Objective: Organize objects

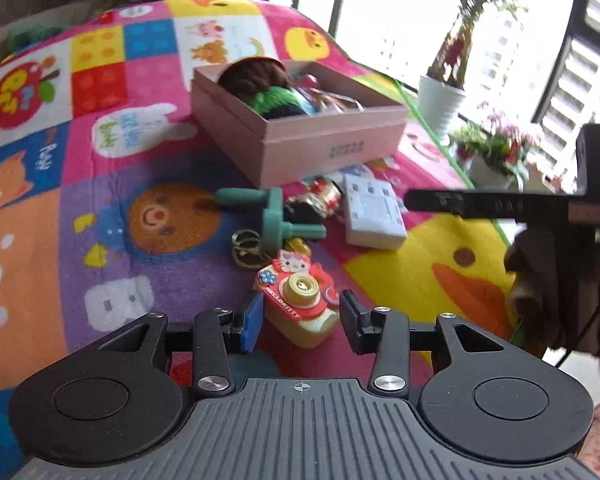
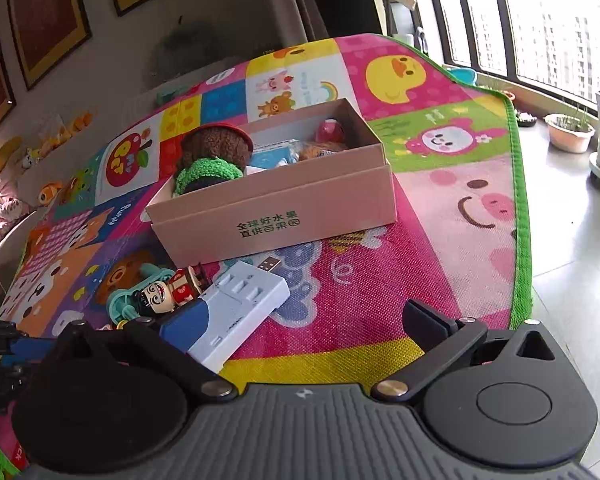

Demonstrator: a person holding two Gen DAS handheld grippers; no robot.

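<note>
Left gripper [image 1: 300, 322]: black two-finger tool, jaws spread, one finger to each side of a red and yellow plastic Hello Kitty toy camera [image 1: 300, 300]; whether the pads touch it cannot be told.

Right gripper [image 2: 300, 326]: jaws spread wide over the mat, holding nothing. Its left finger lies just beside a white rectangular plastic charger block [image 2: 236, 312], at its 10 o'clock.

Patchwork cartoon play mat [image 1: 100, 184]: bright pink, yellow and purple squares, bearing all items.

From the toy camera, at 12 o'clock: a teal plastic handled tool [image 1: 270, 216], a small painted toy figure [image 1: 314, 200] and brass-coloured key rings [image 1: 246, 246], heaped close together. The charger block lies at 1 o'clock.

Pink rectangular cardboard box [image 1: 320, 148]: open, farther off at 12 o'clock, beyond the heap. Contents: a brown knitted plush with green yarn collar [image 1: 268, 88] and other small items, too blurred to name.

White potted plants [image 1: 440, 100]: at 2 o'clock, by the window.
</note>
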